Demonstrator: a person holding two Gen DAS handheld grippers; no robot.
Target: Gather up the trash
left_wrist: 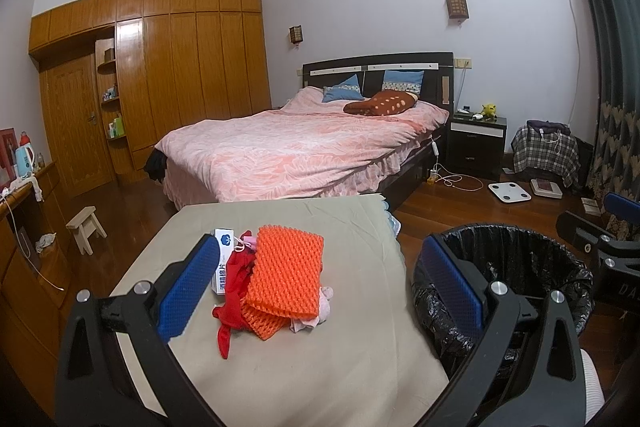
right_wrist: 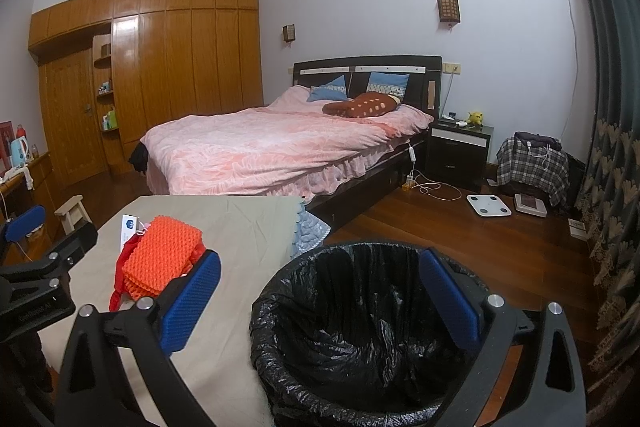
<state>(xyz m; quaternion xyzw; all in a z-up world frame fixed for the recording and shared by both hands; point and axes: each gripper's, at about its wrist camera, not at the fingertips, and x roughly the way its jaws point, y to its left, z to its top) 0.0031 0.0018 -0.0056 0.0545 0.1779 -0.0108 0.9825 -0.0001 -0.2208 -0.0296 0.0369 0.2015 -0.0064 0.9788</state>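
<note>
A pile of trash lies on a beige-covered table (left_wrist: 340, 367): an orange foam net (left_wrist: 286, 277) on top, a red net (left_wrist: 234, 303), a white carton (left_wrist: 224, 259) and pink scraps (left_wrist: 324, 307). My left gripper (left_wrist: 320, 283) is open, its blue fingers wide on either side of the pile, above it. A bin with a black liner (right_wrist: 360, 331) stands right of the table. My right gripper (right_wrist: 320, 303) is open and empty over the bin. The pile also shows in the right wrist view, with the orange net (right_wrist: 160, 259) at left.
A bed with a pink cover (left_wrist: 304, 147) stands behind the table. A small wooden stool (left_wrist: 86, 229) is on the floor at left, a dresser (left_wrist: 24, 247) along the left wall. A nightstand (left_wrist: 478, 143), scales (left_wrist: 508, 191) and a plaid-covered chair (left_wrist: 546, 151) are at right.
</note>
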